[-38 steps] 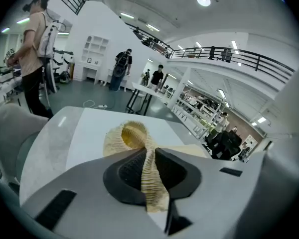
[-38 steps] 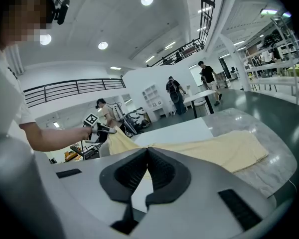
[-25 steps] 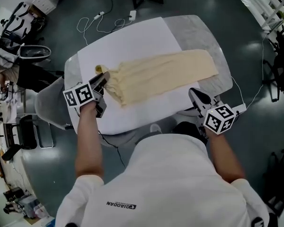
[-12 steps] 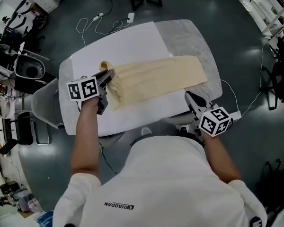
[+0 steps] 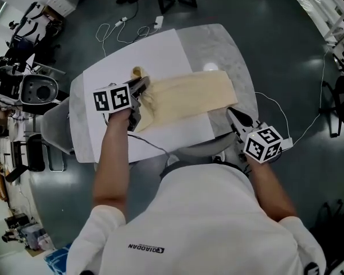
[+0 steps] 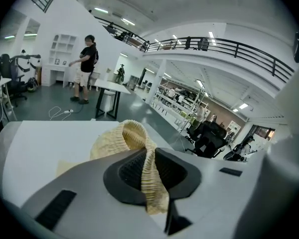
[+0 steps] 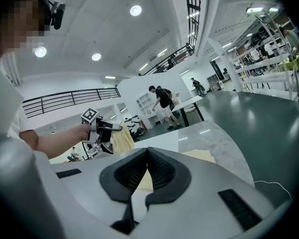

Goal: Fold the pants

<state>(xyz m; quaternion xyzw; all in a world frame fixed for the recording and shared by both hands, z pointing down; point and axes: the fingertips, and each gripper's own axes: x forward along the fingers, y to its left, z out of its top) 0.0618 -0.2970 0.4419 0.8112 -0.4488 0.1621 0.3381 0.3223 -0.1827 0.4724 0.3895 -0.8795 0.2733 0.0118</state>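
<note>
On the tabletop [image 5: 160,56] lie the pants [image 5: 189,93]. The left gripper [image 5: 141,86] has its fingers clamped on their bunched end; the right gripper [image 5: 234,114], fingers together and empty, is beside the other end.

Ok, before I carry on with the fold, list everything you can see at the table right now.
pants: one, pale yellow, spread across the white sheet, ribbed end bunched at the left
white sheet: one, white, covering the table's left part
table: one, grey marbled, in front of the person
power strip with cable: one, white, on the floor beyond the table
bystander: one, dark top, standing far off across the room
left gripper: one, grey and black, fingers shut on the pants' ribbed end
right gripper: one, grey and black, fingers together and empty, by the table's near right edge
</note>
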